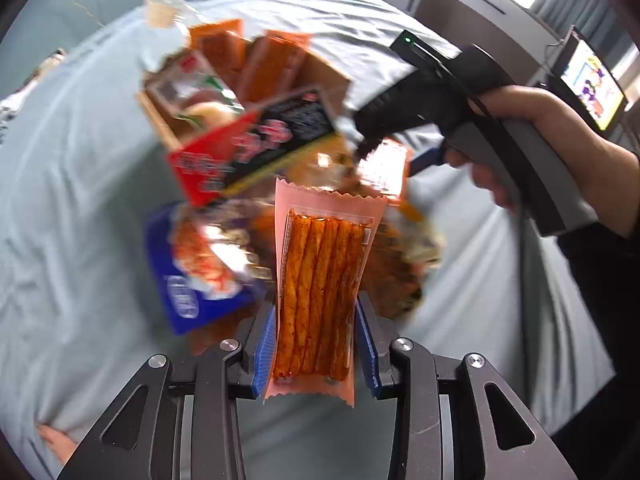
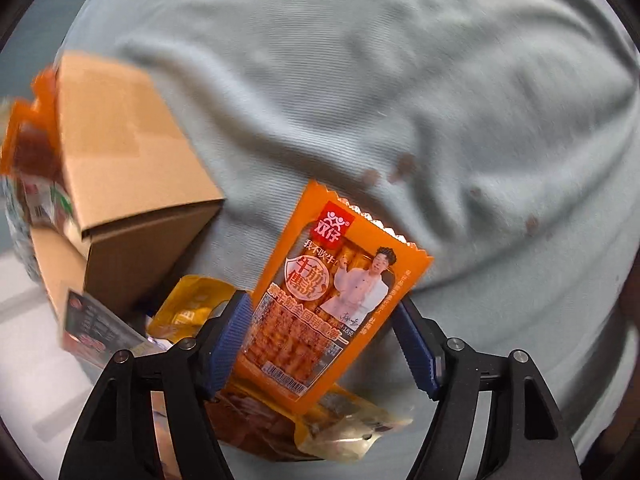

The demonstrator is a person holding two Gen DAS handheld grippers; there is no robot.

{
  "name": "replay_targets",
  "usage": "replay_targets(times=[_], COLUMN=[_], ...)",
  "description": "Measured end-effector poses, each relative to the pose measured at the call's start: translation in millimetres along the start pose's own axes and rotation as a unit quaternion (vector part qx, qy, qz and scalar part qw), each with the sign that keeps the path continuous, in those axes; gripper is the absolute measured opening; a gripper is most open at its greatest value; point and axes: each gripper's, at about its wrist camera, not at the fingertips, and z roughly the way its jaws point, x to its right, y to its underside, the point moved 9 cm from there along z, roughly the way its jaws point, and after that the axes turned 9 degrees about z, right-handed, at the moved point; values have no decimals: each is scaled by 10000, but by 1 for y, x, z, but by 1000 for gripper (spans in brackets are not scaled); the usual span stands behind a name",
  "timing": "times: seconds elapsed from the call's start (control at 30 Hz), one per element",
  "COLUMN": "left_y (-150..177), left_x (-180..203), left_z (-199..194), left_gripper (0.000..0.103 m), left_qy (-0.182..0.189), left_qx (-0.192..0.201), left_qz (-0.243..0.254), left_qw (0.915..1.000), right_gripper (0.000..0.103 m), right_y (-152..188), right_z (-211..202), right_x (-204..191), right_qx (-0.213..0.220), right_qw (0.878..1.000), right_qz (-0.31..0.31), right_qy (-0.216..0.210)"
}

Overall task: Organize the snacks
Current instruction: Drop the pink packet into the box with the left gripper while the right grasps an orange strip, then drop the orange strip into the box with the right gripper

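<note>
My left gripper (image 1: pixel 316 304) is shut on a pink-edged clear packet of red spicy strips (image 1: pixel 320 280), which bows inward between the blue pads and hangs above the snack pile. In the right wrist view an orange snack packet (image 2: pixel 332 292) leans between the jaws of my right gripper (image 2: pixel 322 300). It rests against the left pad (image 2: pixel 228 340), while a gap shows beside the right one, so the gripper is open. The right gripper (image 1: pixel 360 144), held by a hand (image 1: pixel 520 120), reaches towards the open cardboard box (image 1: pixel 324 76).
The box (image 2: pixel 132 152) holds orange packets (image 1: pixel 272 64) and a green-white one (image 1: pixel 192 80). A black-red packet (image 1: pixel 272 132), a blue packet (image 1: pixel 188 276), a yellow one (image 2: pixel 192 308) and a clear one (image 2: pixel 340 428) lie on the pale blue bedsheet (image 2: pixel 400 80). A monitor (image 1: pixel 592 84) stands far right.
</note>
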Motion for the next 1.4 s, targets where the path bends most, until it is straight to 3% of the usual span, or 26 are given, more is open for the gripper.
replay_targets(times=[0.07,0.13,0.2,0.27,0.4,0.67,0.73,0.9,1.0,1.07,1.13,1.23,1.33,1.4], left_y=[3,4,-2,-9,-21,-56,-66,-102,-121,-127,-127,-123,-108,-93], left_x=[-9,-16,-16,-17,-26,-49,-59,-91,-98,-99,-99,-90,-83,-76], left_z=[-5,-10,-9,-10,-18,-32,-33,-49,-49,-46,-45,-44,-43,-42], left_gripper=[35,35,35,35,35,36,36,39,52,83,90,90,91,95], left_qy=[-165,-184,-212,-287,-365,-512,-626,-990,-944,-1043,-1275,-1325,-1537,-1427], left_qx=[58,146,228,374,757,1393,1504,2018,2211,2255,2306,2336,2082,1985], left_qz=[4,-108,-240,-320,-484,-1028,-1221,-1834,-1952,-1970,-1953,-1641,-1308,-1169], left_qw=[9998,9997,9992,9984,9953,9836,9791,9570,9508,9484,9447,9492,9570,9626], right_gripper=[64,44,15,6,5,5,5,5,5,5,5,5,5,5], right_y=[3,7,10,14,19,22,21,25,23,22,21,16,12,15], right_z=[1,-2,-7,-14,-36,-101,-115,-128,-131,-130,-129,-132,-138,-140], right_x=[-9,-20,-30,-36,-38,-23,-15,-6,3,2,3,4,1,-6], right_qx=[117,218,218,334,409,972,1028,1059,1006,1004,1027,1093,1190,1153], right_qw=[9989,9964,9937,9908,9894,9847,9836,9815,9812,9808,9802,9797,9784,9773], right_qz=[-418,-809,-1100,-1300,-1390,-1341,-1310,-1318,-1378,-1410,-1432,-1370,-1307,-1391], right_qy=[158,157,70,146,-45,-550,-697,-897,-900,-900,-902,-974,-1073,-1111])
